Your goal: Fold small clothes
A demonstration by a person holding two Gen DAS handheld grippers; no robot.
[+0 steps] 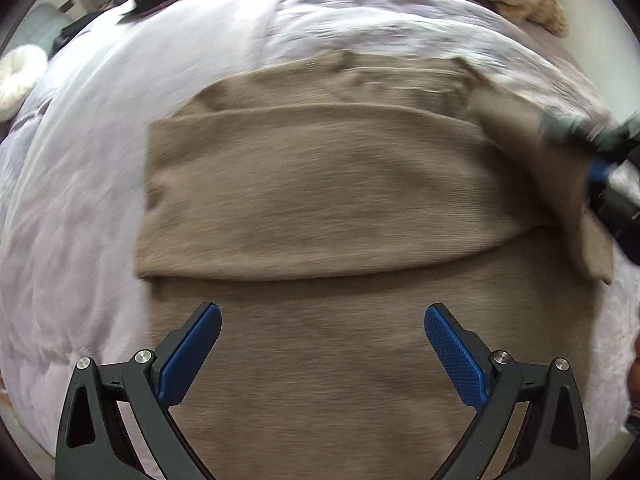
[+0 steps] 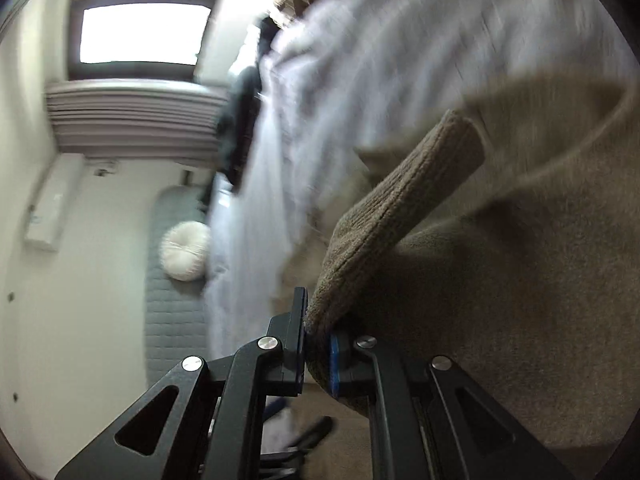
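A taupe ribbed knit garment [image 1: 340,208] lies spread on a bed covered with a pale lilac crinkled sheet [image 1: 100,184], one band of it folded across the middle. The left tongs [image 1: 322,316] hang just above the near part of the knit, their blue-padded fingers [image 1: 188,356] spread wide and holding nothing. The right tongs [image 2: 318,344] are closed tight on a thick cuffed edge of the same garment [image 2: 400,216], lifting it off the sheet [image 2: 360,60]; motion blur smears that side. A round white cushion [image 2: 186,250] sits beyond the bed.
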